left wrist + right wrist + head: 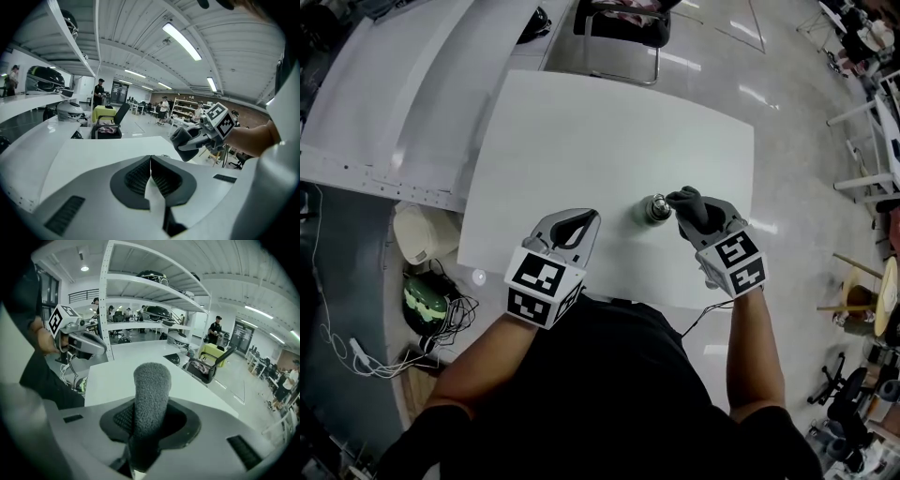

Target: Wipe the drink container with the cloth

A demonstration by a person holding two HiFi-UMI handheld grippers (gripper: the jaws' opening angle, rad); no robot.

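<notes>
The drink container (653, 208) stands upright on the white desk (581, 141), right of the desk's middle and toward its near edge; from above it shows as a round metallic top with a greenish body. Just to its right is the dark grey cloth (686, 200), its bunched end lying against the container's top, though the head view does not settle whether the two touch. The right gripper (696, 217) holds that cloth: in the right gripper view the fingers are clamped on the fuzzy grey cloth (151, 394), which stands up as a thick roll out of the right gripper (150, 420). To the left of the container, and apart from it, the left gripper (584, 220) hangs over the near part of the desk. In the left gripper view its fingers are pressed together with nothing between them (150, 164), and the right gripper with its cloth shows beyond them to the right. A black chair (623, 23) stands at the far edge of the desk. To the left of the desk lies a long white bench (384, 94), and on the floor at the near left sit a green and black helmet (427, 302) and a tangle of cables (356, 354).
</notes>
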